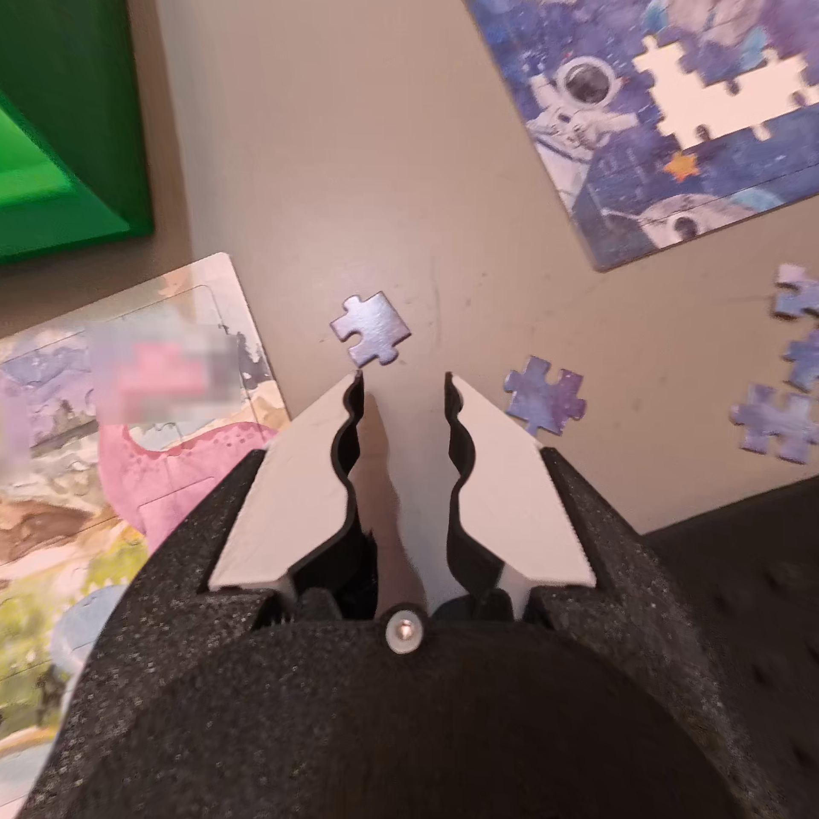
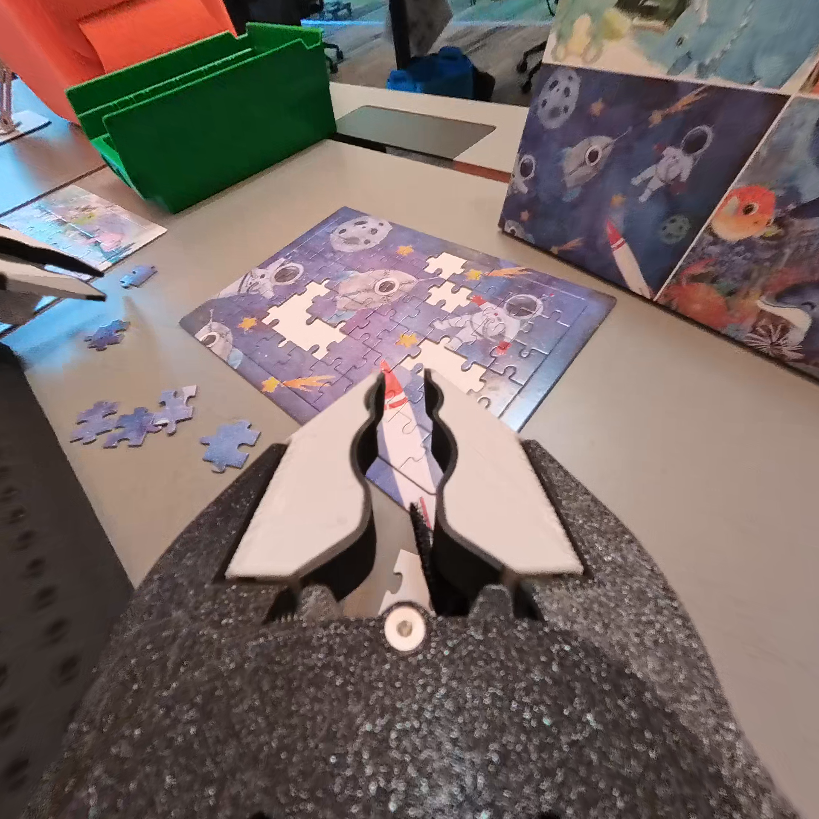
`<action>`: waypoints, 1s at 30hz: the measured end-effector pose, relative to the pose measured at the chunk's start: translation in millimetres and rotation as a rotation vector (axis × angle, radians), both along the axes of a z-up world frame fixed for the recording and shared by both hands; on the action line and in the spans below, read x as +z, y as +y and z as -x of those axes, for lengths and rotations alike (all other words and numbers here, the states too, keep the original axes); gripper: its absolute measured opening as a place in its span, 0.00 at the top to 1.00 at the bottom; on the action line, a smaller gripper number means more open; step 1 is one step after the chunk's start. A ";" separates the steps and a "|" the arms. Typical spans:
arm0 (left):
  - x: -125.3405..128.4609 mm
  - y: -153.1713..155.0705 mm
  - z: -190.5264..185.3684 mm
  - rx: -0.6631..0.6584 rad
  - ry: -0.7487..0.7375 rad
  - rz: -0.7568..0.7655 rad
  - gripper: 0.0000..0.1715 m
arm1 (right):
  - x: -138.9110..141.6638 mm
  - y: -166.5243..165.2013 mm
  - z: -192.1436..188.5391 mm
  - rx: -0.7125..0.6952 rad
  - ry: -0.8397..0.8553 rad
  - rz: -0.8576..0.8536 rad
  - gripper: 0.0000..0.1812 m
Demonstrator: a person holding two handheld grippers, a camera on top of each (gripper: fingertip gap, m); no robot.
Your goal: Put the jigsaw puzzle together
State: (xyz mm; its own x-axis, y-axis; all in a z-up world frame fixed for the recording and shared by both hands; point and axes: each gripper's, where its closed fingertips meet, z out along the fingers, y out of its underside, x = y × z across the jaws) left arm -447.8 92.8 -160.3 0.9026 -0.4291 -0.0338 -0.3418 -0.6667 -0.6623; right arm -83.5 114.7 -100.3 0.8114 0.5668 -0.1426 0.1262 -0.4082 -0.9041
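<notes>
Our left gripper (image 1: 404,376), jaws apart and empty, hangs just short of a loose piece (image 1: 370,328) on the desk (image 1: 310,177); our right gripper (image 2: 403,376), also apart, waits above the unfinished puzzle (image 2: 354,319).

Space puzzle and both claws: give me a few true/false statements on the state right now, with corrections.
1. The left claw holds a puzzle piece. False: it is open and empty; a loose piece lies on the table just past its tip.
2. The space puzzle has white gaps to fill. True.
3. The right claw hovers over the puzzle's rocket. True.
4. All loose pieces lie right of the puzzle in the right wrist view. False: they lie to its left.
5. A green bin stands beyond the puzzle. True.
</notes>
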 end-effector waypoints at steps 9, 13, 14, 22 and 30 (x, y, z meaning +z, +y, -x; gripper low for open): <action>-2.1 19.9 10.4 0.086 -0.114 0.015 0.78 | -7.5 -3.6 6.0 0.030 -0.063 0.004 0.92; -6.9 21.4 8.5 0.106 -0.147 0.037 0.75 | -8.5 -3.9 6.2 0.036 -0.051 0.018 0.92; -7.0 20.8 5.9 0.098 -0.149 0.043 0.76 | -8.8 -4.1 6.6 0.038 -0.048 0.021 0.92; -4.2 15.4 -20.5 -0.031 -0.071 0.016 0.80 | -12.2 -4.6 8.3 0.050 -0.050 0.037 0.93; 7.2 27.1 2.5 -0.325 0.089 -0.074 0.79 | -12.6 -4.3 7.2 0.049 -0.047 0.041 0.93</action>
State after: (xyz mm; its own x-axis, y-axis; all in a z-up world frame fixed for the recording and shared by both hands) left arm -450.3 119.9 -153.2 0.7109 -0.6876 -0.1478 -0.5870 -0.4645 -0.6630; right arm -90.7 110.4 -112.9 0.7889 0.6009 -0.1289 0.1888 -0.4365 -0.8797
